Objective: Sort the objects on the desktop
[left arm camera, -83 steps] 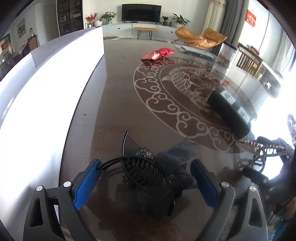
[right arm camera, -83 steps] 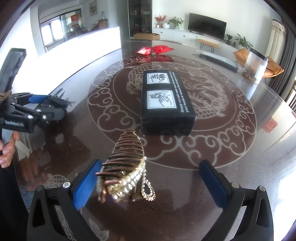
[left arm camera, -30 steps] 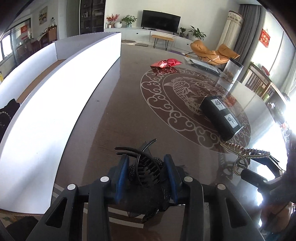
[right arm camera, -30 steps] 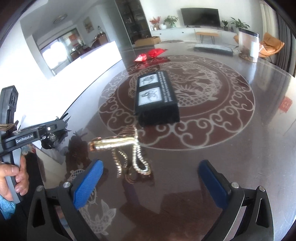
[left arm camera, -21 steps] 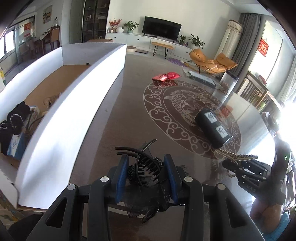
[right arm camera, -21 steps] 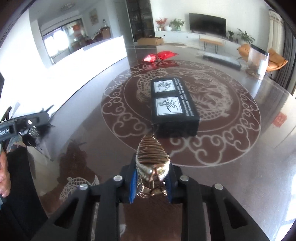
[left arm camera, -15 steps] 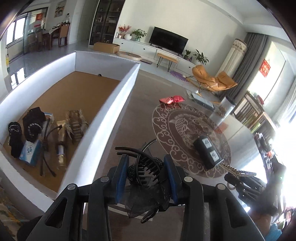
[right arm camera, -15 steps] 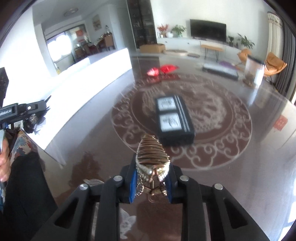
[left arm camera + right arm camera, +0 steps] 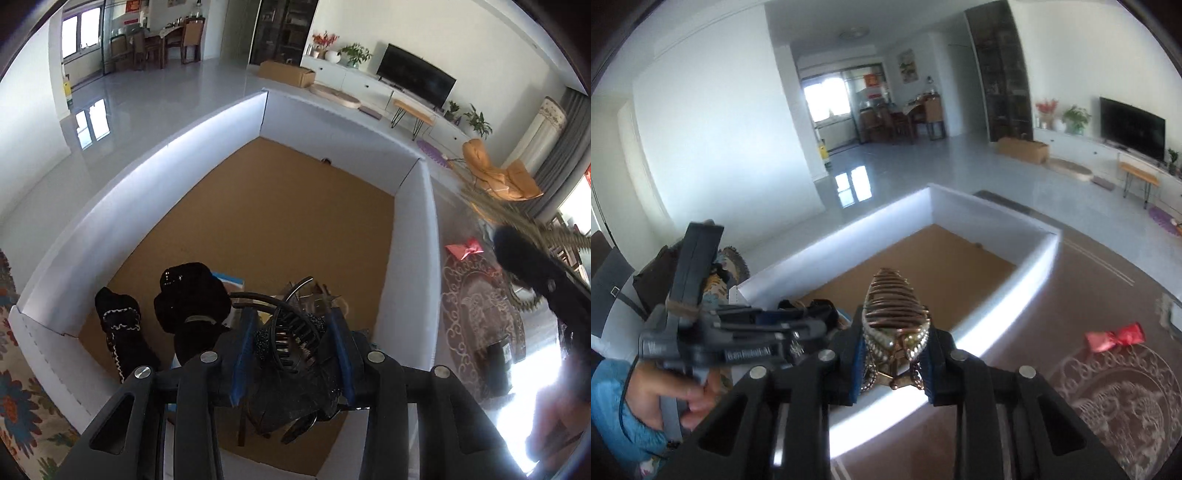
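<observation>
- Box (image 9: 413, 266) below your left gripper (image 9: 291, 350) is what the coming move turns on: the left wrist view looks almost straight down onto its brown cardboard floor, so the black hair clip (image 9: 291, 332) hangs over the near end of the box, inside the white walls.
- Your left jaws pinch that clip between the blue pads; it is dark plastic with curved comb teeth, beaded trim and black netting behind, and its teeth point away from you.
- Your right gripper (image 9: 892, 354) pinches the gold hair clip (image 9: 894, 310), a ribbed metal shell with pearl-like beads and a loose chain; its long axis runs forward along the jaws.
- From the right wrist view the gold clip looks to be at or just short of the near white wall, by the glossy patterned worktop (image 9: 1108, 406), so judge the left hand nearer to a drop.
- Black fabric pieces (image 9: 192, 295) and other small items already lie at the near end of the box.
</observation>
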A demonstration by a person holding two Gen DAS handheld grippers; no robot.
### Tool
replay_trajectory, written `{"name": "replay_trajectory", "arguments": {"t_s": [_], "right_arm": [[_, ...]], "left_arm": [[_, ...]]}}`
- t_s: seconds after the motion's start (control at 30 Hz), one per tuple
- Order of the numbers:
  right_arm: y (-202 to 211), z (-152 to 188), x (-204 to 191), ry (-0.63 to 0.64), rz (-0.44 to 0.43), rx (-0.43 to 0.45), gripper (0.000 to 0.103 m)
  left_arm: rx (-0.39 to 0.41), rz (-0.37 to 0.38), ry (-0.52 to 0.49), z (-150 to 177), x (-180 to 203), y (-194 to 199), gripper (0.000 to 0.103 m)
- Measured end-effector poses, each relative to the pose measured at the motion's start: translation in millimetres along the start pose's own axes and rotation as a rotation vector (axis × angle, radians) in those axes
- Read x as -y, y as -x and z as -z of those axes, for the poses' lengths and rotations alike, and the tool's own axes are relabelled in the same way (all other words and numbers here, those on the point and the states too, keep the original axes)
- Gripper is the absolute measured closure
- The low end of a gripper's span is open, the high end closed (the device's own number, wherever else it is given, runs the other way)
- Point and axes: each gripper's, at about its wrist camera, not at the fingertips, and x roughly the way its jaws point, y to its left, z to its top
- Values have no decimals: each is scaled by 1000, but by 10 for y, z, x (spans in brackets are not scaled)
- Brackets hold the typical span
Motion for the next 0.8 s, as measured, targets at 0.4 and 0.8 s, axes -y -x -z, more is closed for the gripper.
{"name": "replay_trajectory", "arguments": {"t_s": [0.4, 0.8], "right_arm": [[-1641, -353, 312, -155, 71, -306, 54], [-104, 107, 455, -76, 116, 45, 16]], "left_arm": [[-140, -50, 16, 29, -144, -422, 53], [40, -41, 48, 248, 197, 131, 24]]}}
